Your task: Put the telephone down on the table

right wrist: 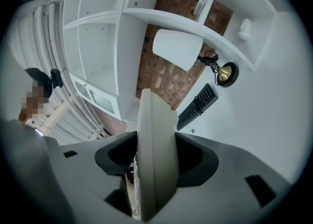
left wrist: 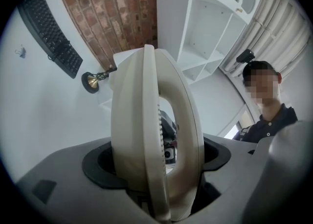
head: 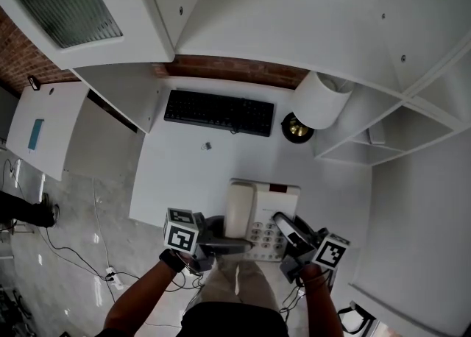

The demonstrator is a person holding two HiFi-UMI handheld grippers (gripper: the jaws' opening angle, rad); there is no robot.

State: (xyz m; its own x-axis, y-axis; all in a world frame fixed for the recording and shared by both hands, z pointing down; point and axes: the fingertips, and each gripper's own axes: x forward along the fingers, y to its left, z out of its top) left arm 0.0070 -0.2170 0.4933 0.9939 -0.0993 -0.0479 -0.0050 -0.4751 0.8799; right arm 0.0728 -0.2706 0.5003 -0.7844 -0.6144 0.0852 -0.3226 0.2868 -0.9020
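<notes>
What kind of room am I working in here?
Probably a home office or study nook: a white desk with a black keyboard, a white-shaded lamp, and built-in white shelves against a brick wall.

This looks like an office or study corner. A white desk (head: 184, 174) runs up to a red brick wall (head: 235, 71), with a black computer keyboard (head: 218, 112) near its back edge and a white-shaded lamp (head: 321, 100) toward its back right corner. A beige push-button telephone (head: 257, 210) is at the front edge. Open shelving (head: 383, 129) (white like the desk) stands at the right, and cables (head: 94, 243) trail across the glossy floor (head: 73, 210).
</notes>
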